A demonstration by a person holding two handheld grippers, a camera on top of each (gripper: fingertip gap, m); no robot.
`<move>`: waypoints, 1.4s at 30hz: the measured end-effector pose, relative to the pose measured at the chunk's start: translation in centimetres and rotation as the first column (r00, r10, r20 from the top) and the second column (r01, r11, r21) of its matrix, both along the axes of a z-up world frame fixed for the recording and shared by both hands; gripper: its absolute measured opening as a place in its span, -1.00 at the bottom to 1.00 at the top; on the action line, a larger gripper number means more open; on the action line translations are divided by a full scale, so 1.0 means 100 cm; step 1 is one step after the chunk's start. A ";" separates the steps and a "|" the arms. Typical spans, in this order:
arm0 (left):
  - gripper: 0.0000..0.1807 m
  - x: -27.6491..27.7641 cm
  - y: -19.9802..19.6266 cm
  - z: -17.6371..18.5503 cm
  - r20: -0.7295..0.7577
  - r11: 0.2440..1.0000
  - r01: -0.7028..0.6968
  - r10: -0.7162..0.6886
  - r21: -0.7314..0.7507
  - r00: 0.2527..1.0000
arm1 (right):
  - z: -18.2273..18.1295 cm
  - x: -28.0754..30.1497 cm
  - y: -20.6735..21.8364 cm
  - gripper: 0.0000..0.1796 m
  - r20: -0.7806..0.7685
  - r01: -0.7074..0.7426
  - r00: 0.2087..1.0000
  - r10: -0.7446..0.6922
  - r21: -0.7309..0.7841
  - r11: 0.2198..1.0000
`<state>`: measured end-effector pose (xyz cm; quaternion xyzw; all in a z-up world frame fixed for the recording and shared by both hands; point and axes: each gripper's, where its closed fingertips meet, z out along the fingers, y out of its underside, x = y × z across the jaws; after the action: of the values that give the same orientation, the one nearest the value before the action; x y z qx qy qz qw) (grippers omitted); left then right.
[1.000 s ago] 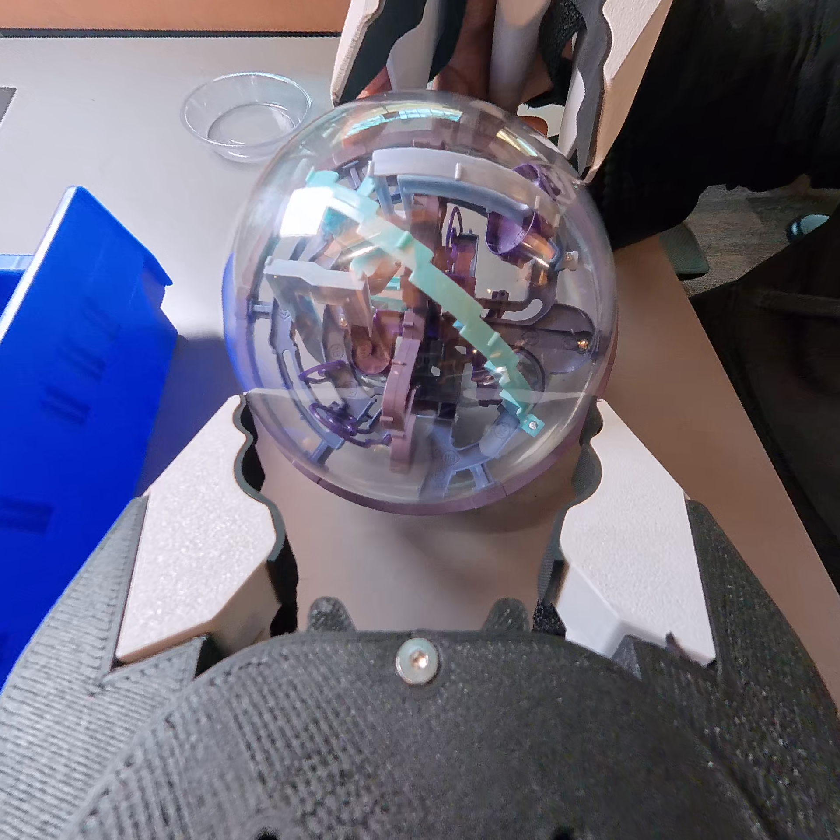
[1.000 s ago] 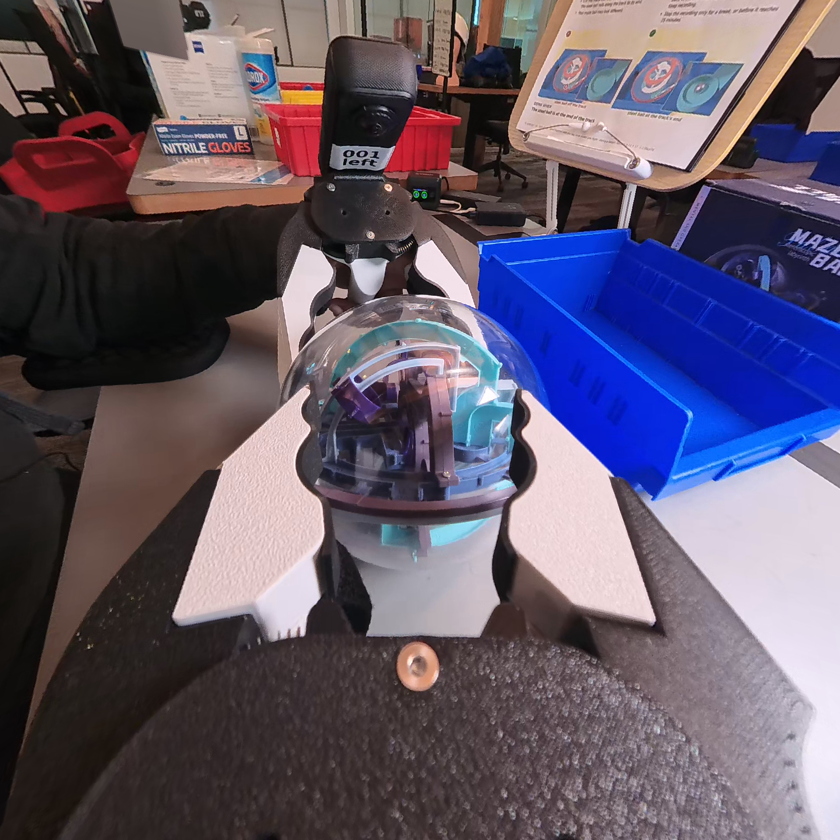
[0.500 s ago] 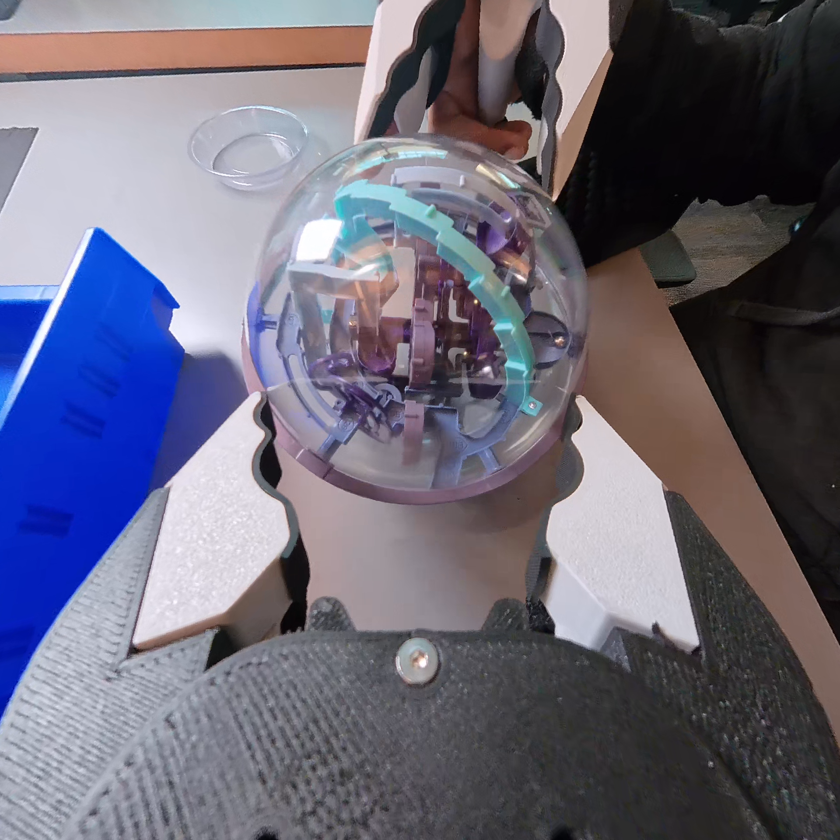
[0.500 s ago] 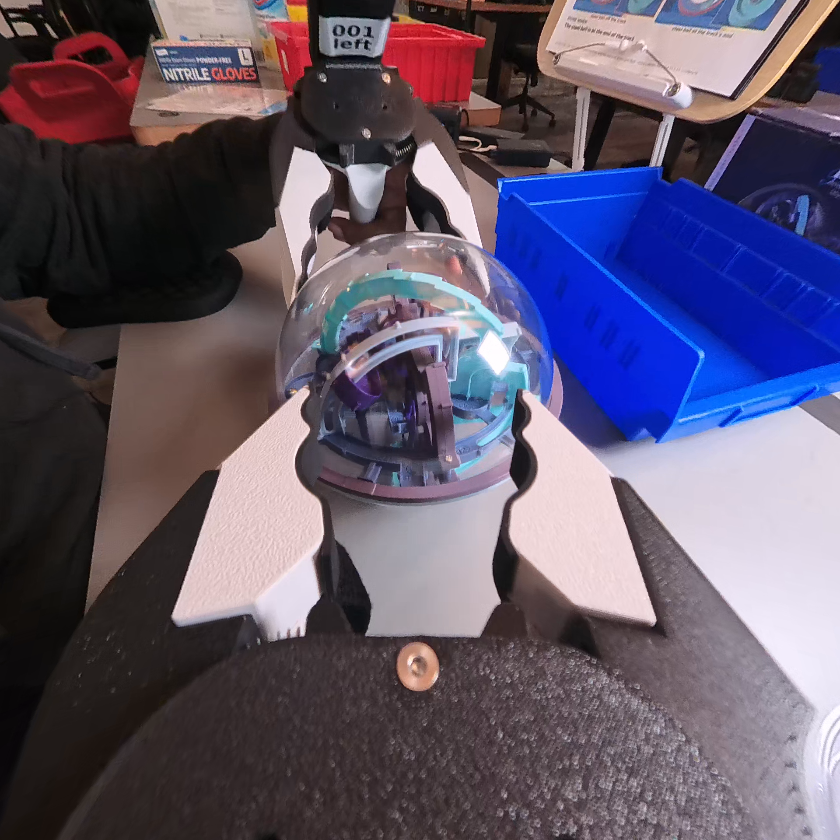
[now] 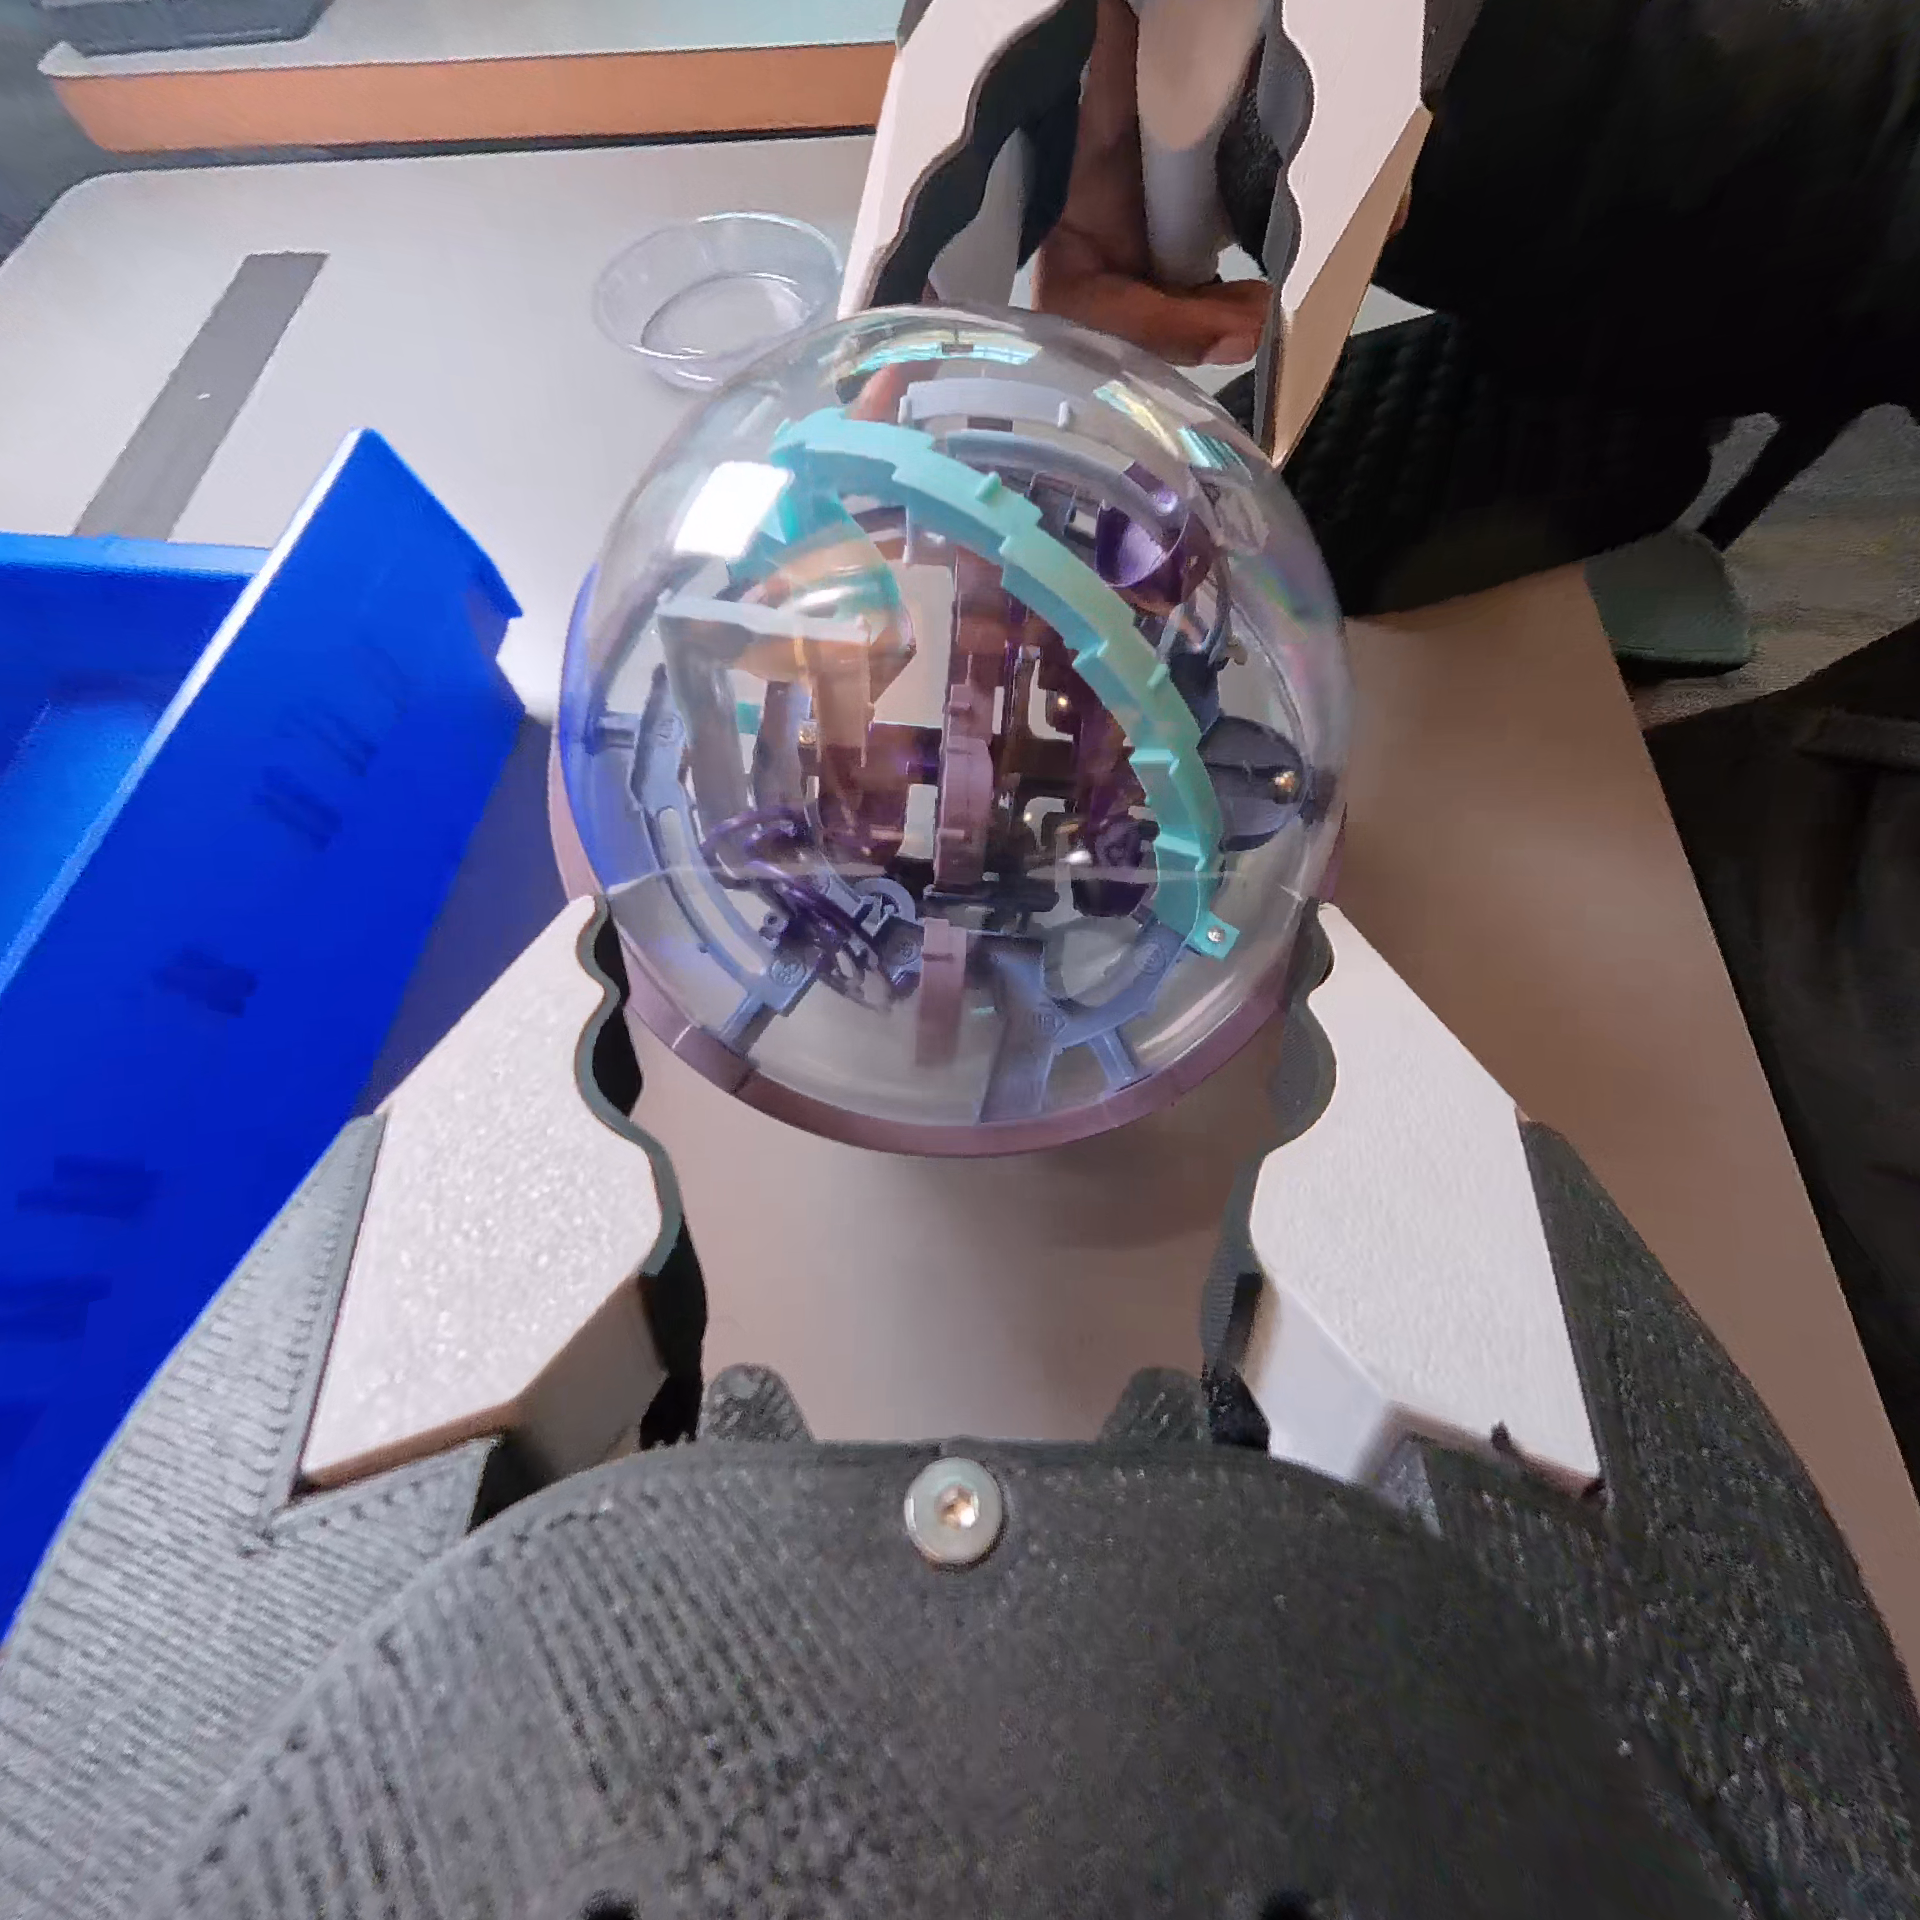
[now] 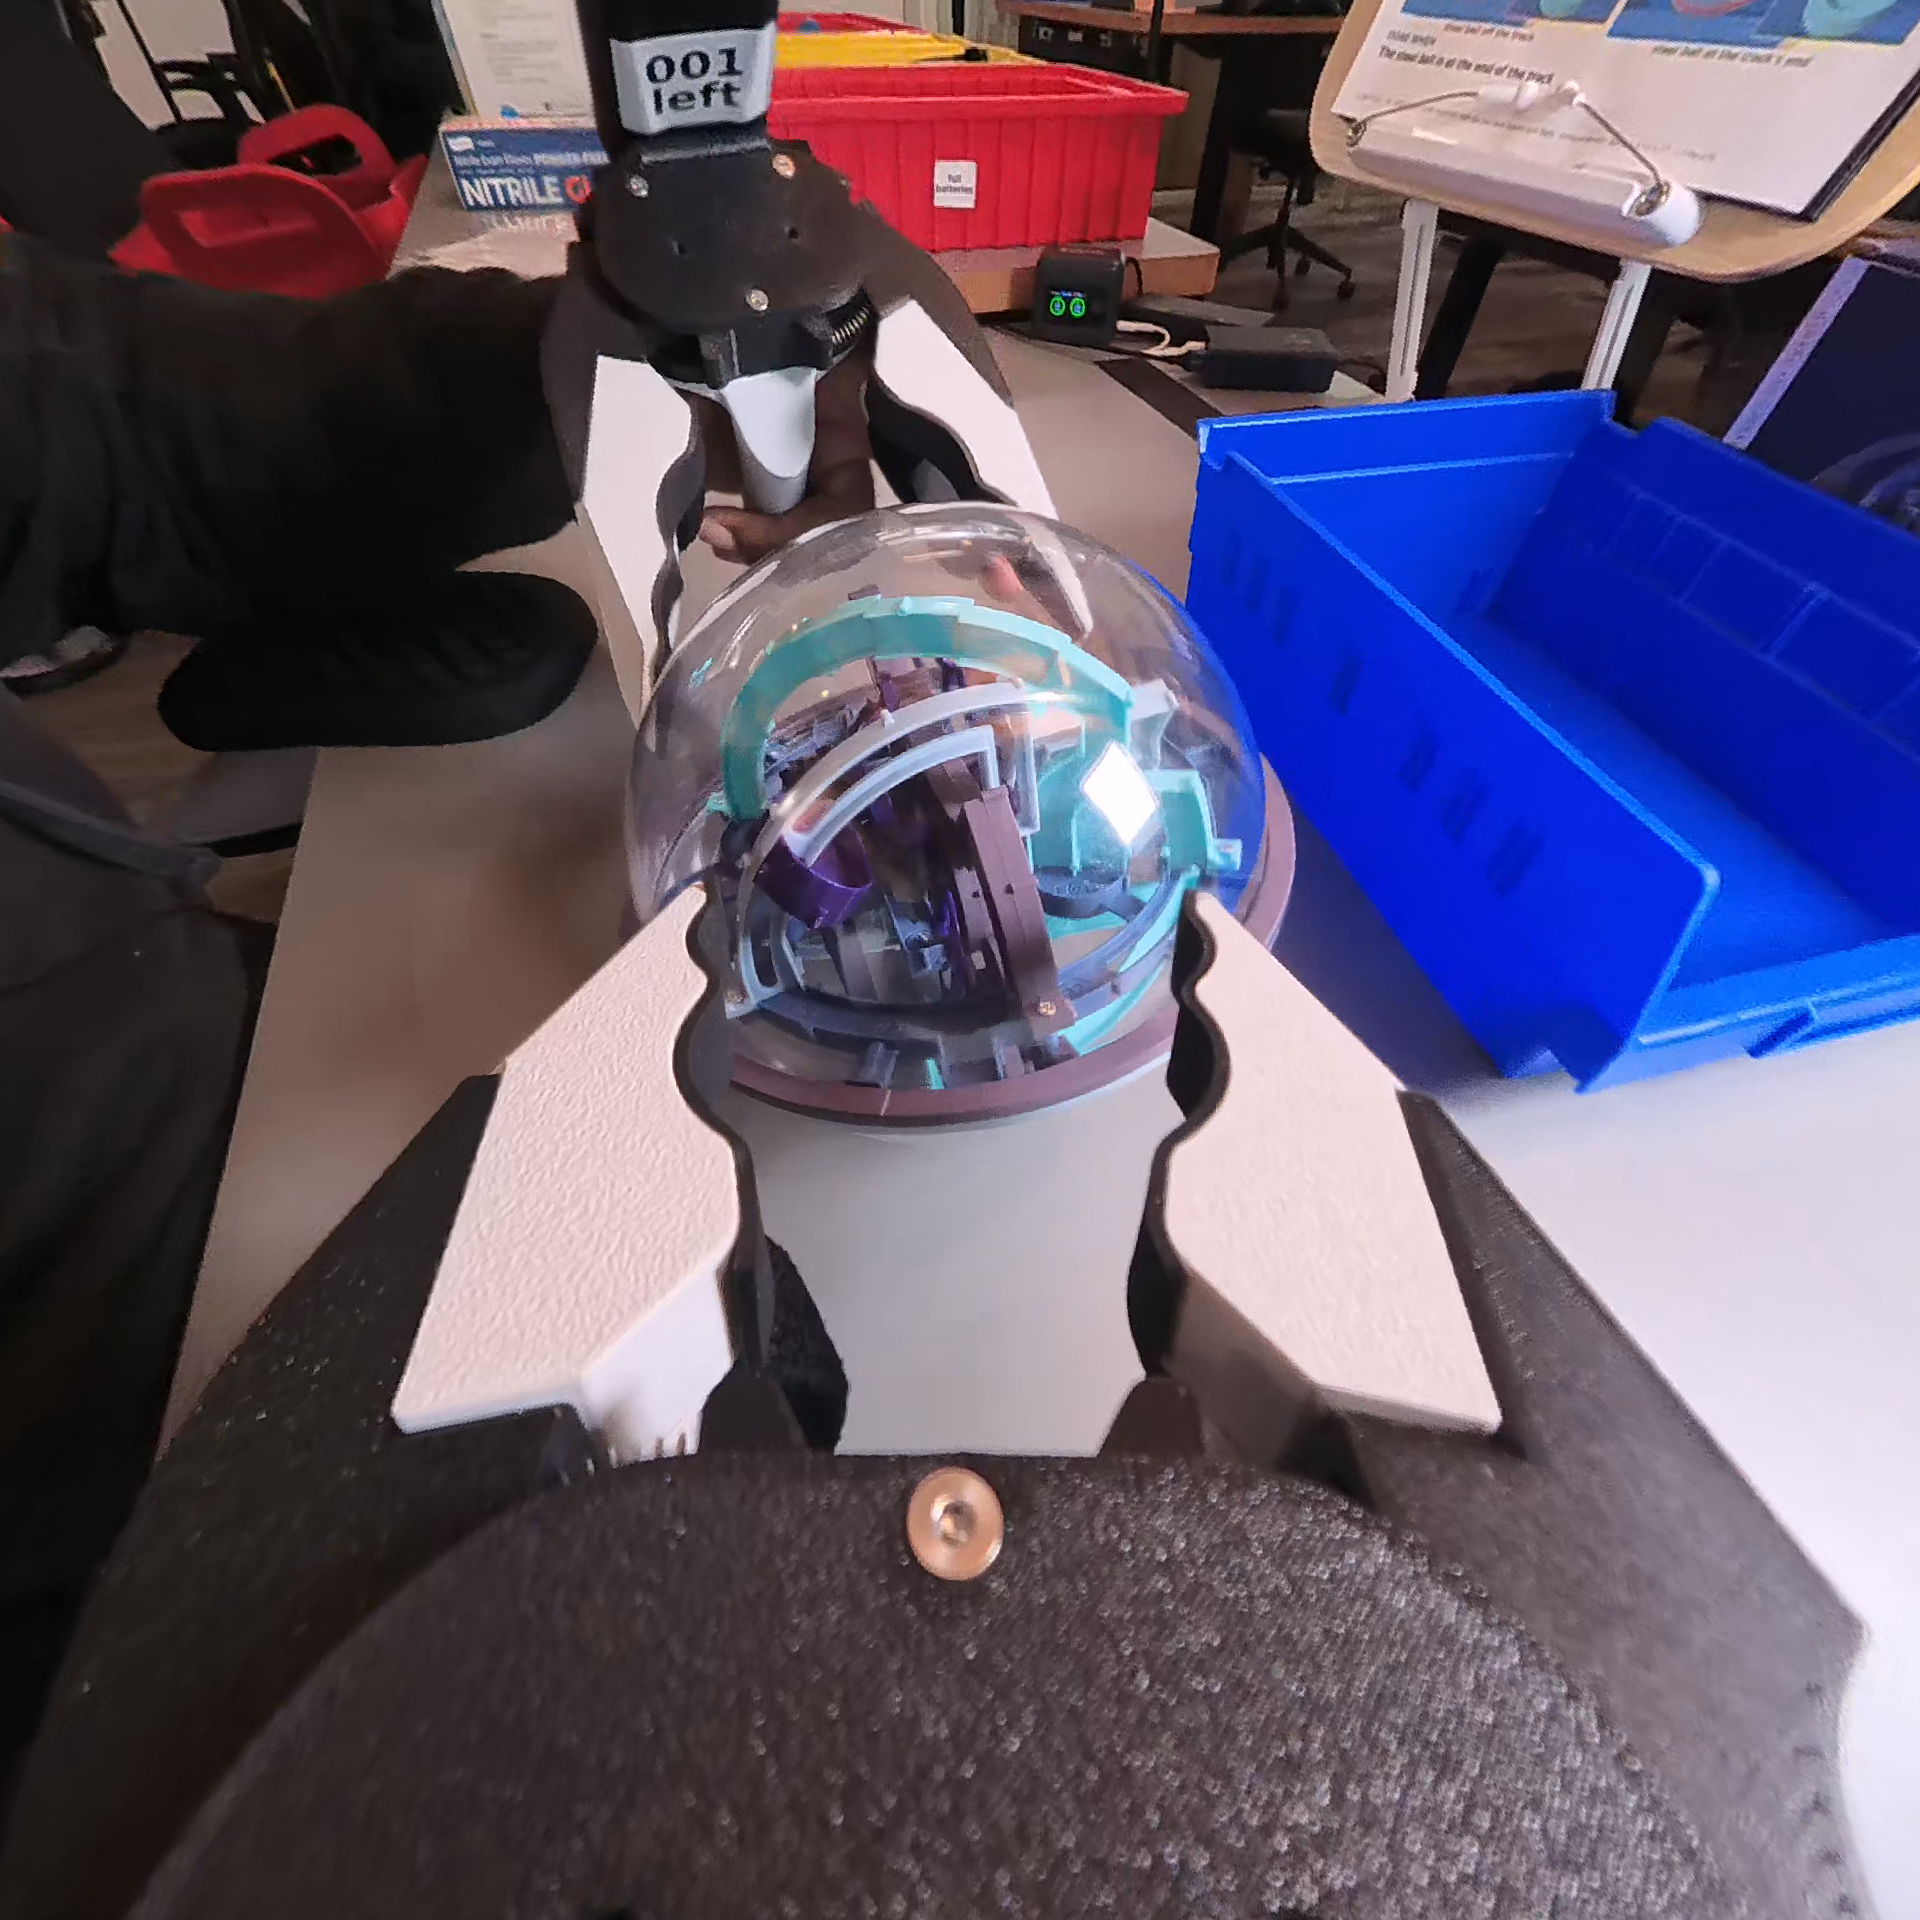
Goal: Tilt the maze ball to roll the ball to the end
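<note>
The maze ball (image 5: 951, 727) is a clear sphere with teal, grey and purple tracks and a mauve rim band. It sits between my two grippers, low over the table (image 5: 862, 1247). My left gripper (image 5: 951, 935) clamps its near side, one fingertip on each flank. My right gripper (image 6: 945, 914) clamps the opposite side in the same way. Each gripper also shows beyond the ball in the other's view: the right one in the left wrist view (image 5: 1070, 353), the left one in the right wrist view (image 6: 852, 582). I cannot pick out the small ball inside.
A blue bin (image 5: 208, 831) stands close beside the ball, also in the right wrist view (image 6: 1558, 675). A clear plastic bowl (image 5: 717, 301) sits behind the ball. The table edge (image 5: 1558, 831) runs close by, with a person's dark sleeve (image 6: 260, 447) there. A red bin (image 6: 966, 145) and a document stand (image 6: 1507, 114) are farther back.
Both grippers have turned the ball: the teal track has swung from a diagonal across its face to an arc over the top. The ball sits lower, nearer the table, and both cameras look more downward.
</note>
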<state>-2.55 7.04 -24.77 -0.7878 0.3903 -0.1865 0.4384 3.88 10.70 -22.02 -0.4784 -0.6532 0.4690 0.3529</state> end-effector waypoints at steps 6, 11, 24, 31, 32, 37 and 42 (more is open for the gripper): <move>0.30 -0.012 -0.003 0.013 0.110 0.996 -0.081 0.076 0.040 0.991 | -0.008 -0.005 0.004 -0.12 0.001 0.028 1.000 -0.028 -0.017 0.999; 0.28 -0.012 0.001 0.016 0.164 0.993 -0.097 0.085 0.062 0.983 | -0.014 0.000 0.012 -0.15 0.024 0.047 0.999 -0.046 -0.040 0.998; 0.15 -0.023 0.004 0.016 0.216 0.990 -0.129 0.114 0.058 0.970 | -0.042 0.009 0.019 -0.34 -0.048 0.132 0.991 -0.125 0.527 0.840; 0.09 -0.031 -0.015 0.020 0.163 0.989 -0.067 0.045 0.132 0.986 | -0.036 0.010 0.023 -0.58 -0.121 0.163 0.986 -0.112 0.609 0.776; 0.05 -0.034 -0.018 0.016 0.127 0.987 -0.058 0.039 0.147 0.991 | -0.036 0.010 0.023 -0.61 -0.123 0.162 0.986 -0.109 0.623 0.765; -0.17 -0.042 -0.021 -0.016 -0.076 0.973 -0.043 0.062 0.228 0.995 | -0.040 0.007 0.023 -0.72 -0.136 0.166 0.986 -0.100 0.685 0.710; -0.38 -0.048 -0.006 -0.017 -0.182 0.919 -0.067 0.149 0.389 0.972 | -0.039 0.006 0.022 -0.80 -0.158 0.182 0.983 -0.098 0.706 0.684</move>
<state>-7.37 6.43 -26.52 -0.7233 0.4185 0.0008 0.5493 4.50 12.95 -25.93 -0.3255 -0.7257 0.1737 0.5807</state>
